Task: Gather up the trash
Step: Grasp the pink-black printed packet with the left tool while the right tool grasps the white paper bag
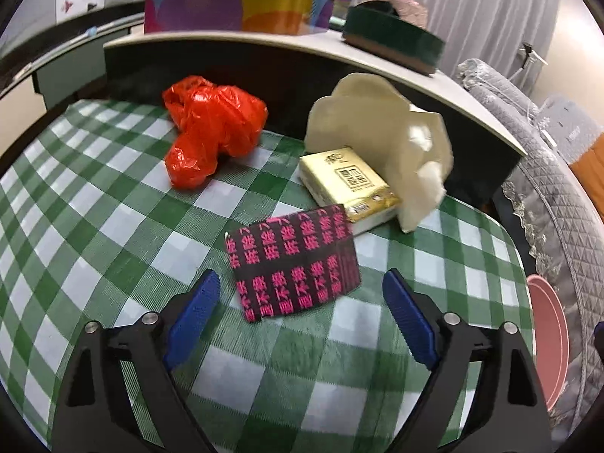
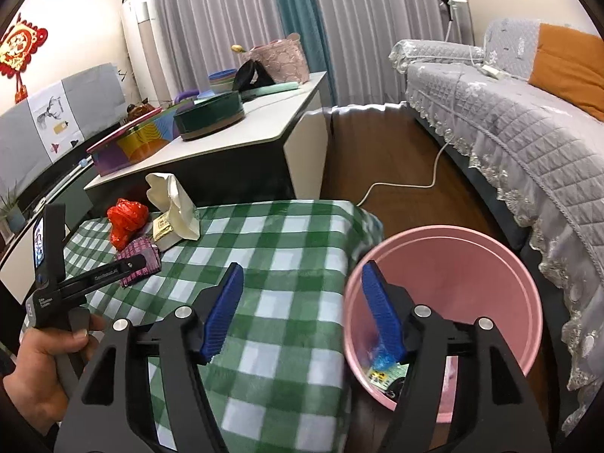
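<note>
A black wrapper with pink characters (image 1: 294, 260) lies flat on the green checked tablecloth (image 1: 113, 226). My left gripper (image 1: 302, 283) hangs just over its near edge, open, with one blue finger on either side and neither pad touching it. Behind the wrapper are a yellow tissue pack (image 1: 347, 181), a crumpled cream paper (image 1: 381, 132) and a red plastic bag (image 1: 211, 132). My right gripper (image 2: 302, 268) is open and holds nothing, spanning the table's right edge and the pink bin (image 2: 445, 264). Some wrappers (image 2: 381, 370) lie at the bin's bottom.
A grey desk (image 2: 264, 113) behind the table carries a colourful box (image 2: 132, 143) and a dark green round tin (image 2: 211, 117). A sofa with a grey quilted cover (image 2: 509, 120) stands to the right. A white cable (image 2: 415, 185) runs across the wooden floor. A hand (image 2: 45, 358) holds the left gripper's handle.
</note>
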Demonstrator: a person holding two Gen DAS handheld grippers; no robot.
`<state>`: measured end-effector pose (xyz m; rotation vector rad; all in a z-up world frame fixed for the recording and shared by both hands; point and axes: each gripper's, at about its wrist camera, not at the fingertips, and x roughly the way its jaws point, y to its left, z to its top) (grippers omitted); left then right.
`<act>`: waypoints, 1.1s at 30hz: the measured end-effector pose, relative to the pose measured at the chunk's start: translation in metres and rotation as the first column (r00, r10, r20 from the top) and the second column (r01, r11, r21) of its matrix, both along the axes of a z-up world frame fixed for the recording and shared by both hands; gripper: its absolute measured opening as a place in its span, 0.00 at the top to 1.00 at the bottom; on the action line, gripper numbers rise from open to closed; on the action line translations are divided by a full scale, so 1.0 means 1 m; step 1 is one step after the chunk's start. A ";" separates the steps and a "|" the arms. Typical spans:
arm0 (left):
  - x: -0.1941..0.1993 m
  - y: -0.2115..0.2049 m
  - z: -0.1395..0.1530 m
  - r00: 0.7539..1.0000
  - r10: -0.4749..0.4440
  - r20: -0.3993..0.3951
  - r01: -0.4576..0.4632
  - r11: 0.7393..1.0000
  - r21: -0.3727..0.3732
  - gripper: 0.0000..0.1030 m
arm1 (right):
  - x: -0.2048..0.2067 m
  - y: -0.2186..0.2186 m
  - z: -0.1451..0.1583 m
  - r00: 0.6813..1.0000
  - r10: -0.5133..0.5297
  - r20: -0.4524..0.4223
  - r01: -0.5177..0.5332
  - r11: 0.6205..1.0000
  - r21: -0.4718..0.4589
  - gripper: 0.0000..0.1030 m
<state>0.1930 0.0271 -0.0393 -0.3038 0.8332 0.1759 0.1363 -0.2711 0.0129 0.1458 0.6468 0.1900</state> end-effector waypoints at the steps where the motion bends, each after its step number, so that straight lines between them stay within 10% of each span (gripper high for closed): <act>1: 0.003 0.001 -0.001 1.000 0.001 -0.008 -0.001 1.000 -0.003 0.17 | 0.006 0.004 -0.001 1.000 0.004 -0.006 -0.004 1.000 0.009 0.36; 13: 0.024 0.003 -0.010 0.995 -0.040 -0.089 0.042 0.999 0.022 0.20 | 0.065 0.088 0.008 0.987 0.161 -0.014 -0.161 0.986 0.033 0.36; 25: 0.002 0.042 -0.003 0.998 0.015 -0.067 -0.015 1.000 -0.004 0.68 | 0.130 0.164 -0.017 0.961 0.253 -0.109 -0.252 0.967 0.021 0.35; 33: -0.006 0.060 0.006 1.000 0.001 -0.014 -0.002 0.999 -0.052 0.96 | 0.134 0.168 -0.027 0.963 0.231 -0.140 -0.234 0.972 -0.005 0.90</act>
